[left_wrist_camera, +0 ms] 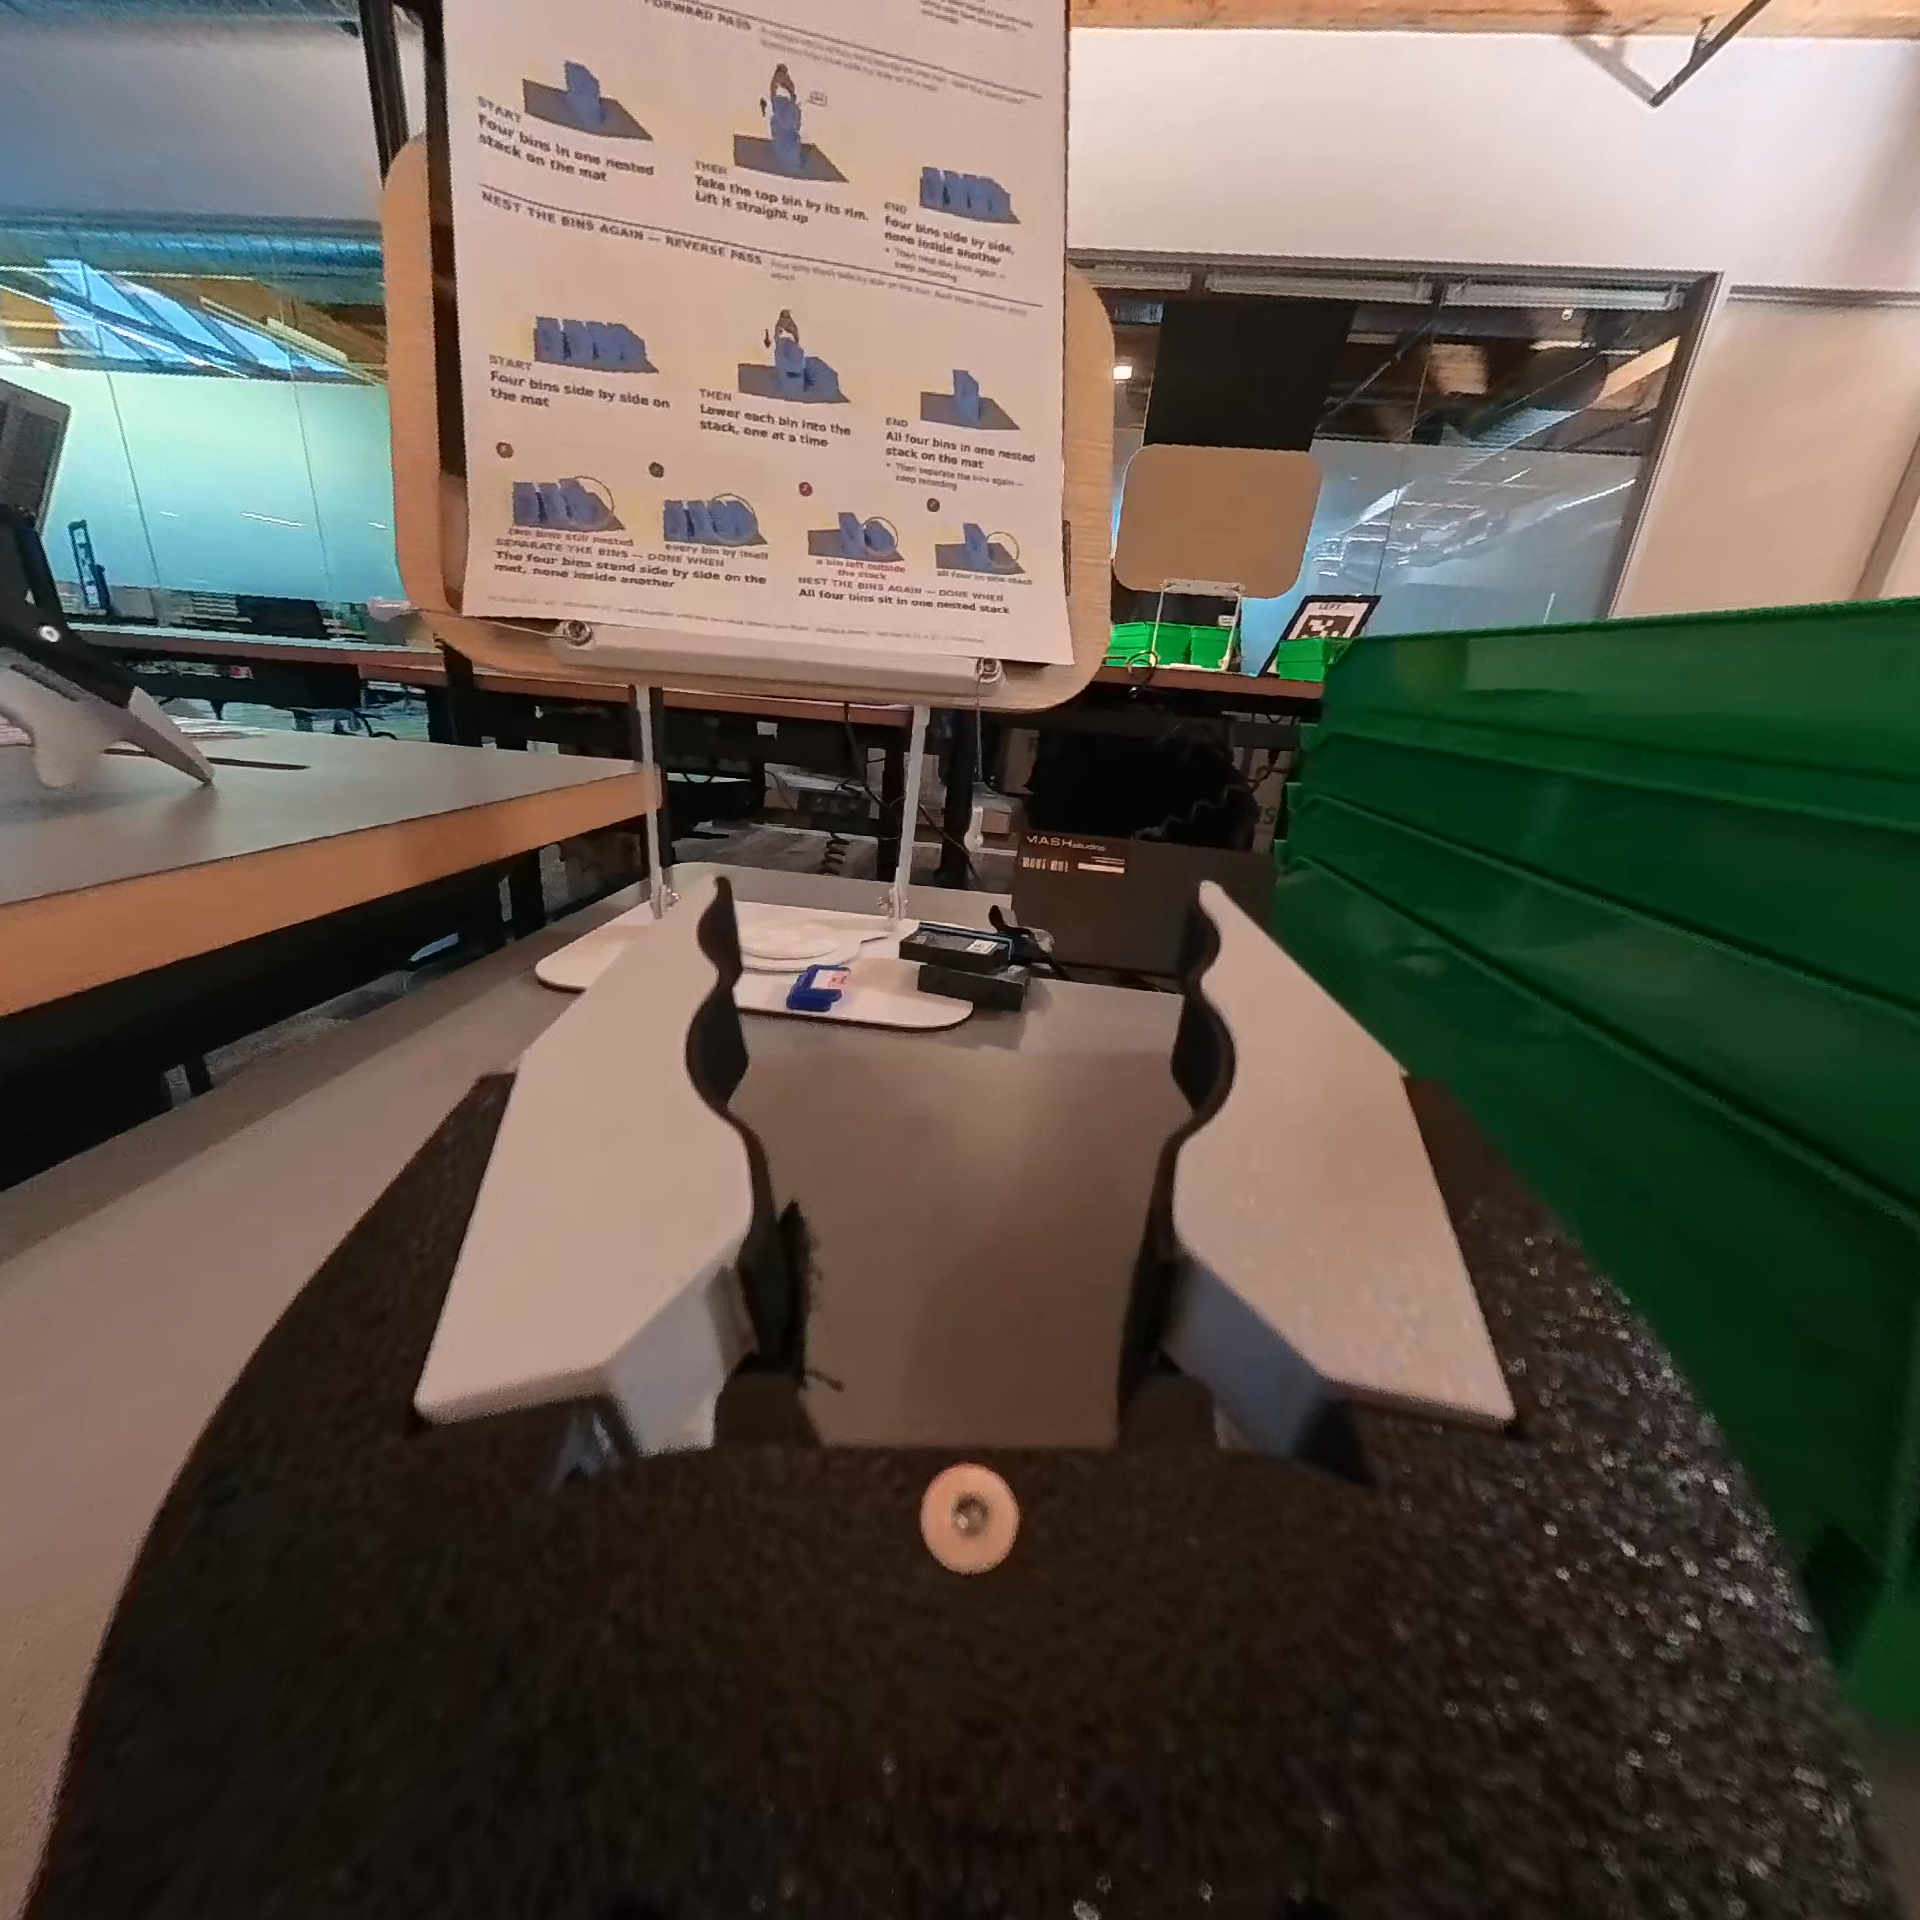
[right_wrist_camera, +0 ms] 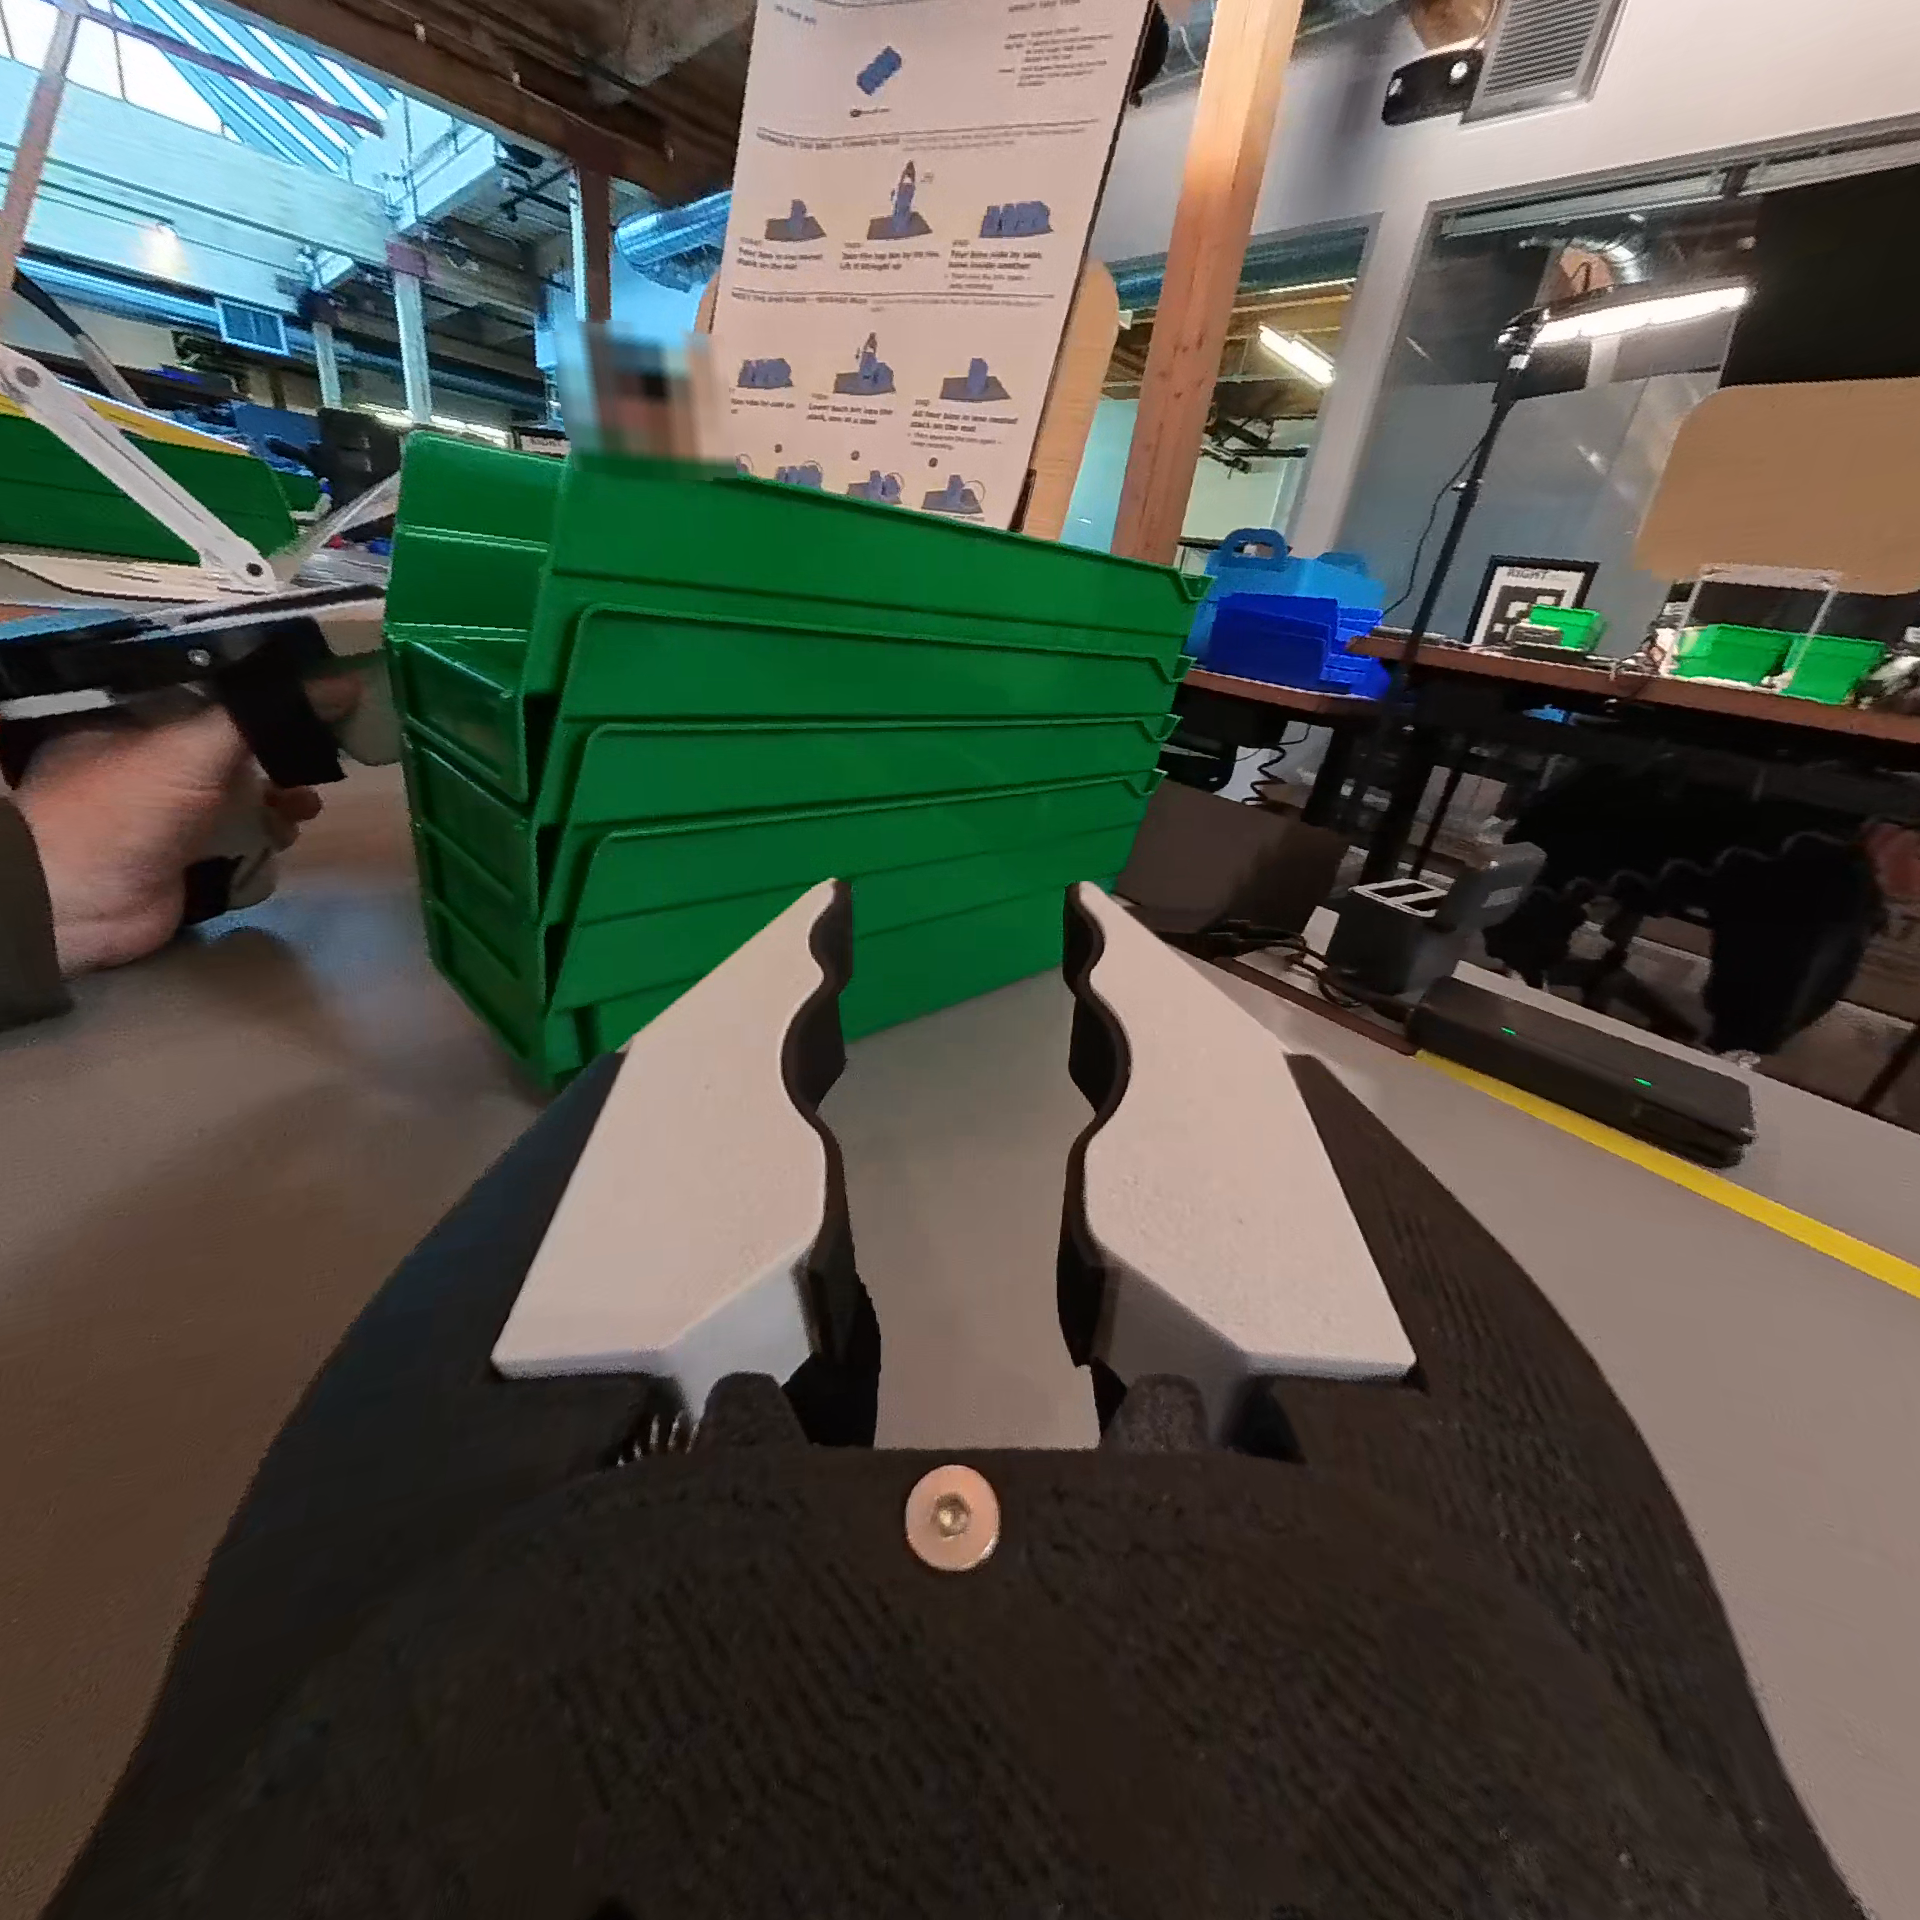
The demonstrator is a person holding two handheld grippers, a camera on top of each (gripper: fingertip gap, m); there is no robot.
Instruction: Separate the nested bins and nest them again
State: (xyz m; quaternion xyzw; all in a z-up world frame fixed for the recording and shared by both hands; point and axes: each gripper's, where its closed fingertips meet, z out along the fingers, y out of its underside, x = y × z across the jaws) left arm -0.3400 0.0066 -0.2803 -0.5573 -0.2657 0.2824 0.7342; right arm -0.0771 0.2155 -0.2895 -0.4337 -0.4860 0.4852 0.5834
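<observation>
A stack of several nested green bins point(right_wrist_camera: 810, 727) stands on the grey table. In the right wrist view it is straight ahead, just beyond my right gripper point(right_wrist_camera: 956, 904), which is open and empty, low over the table. In the left wrist view the same stack point(left_wrist_camera: 1621, 935) fills the right side, close beside my left gripper point(left_wrist_camera: 961, 904), which is open wide and empty and points past the stack. The left gripper also shows in the right wrist view point(right_wrist_camera: 260, 675), held by a hand at the stack's left side.
An instruction sheet on a stand point(left_wrist_camera: 758, 312) rises behind the stack, with small black and blue items point(left_wrist_camera: 966, 961) on its white base. A black box point(left_wrist_camera: 1122, 894) sits at the back. A black device point(right_wrist_camera: 1579, 1081) and a yellow line point(right_wrist_camera: 1683, 1195) lie to the right.
</observation>
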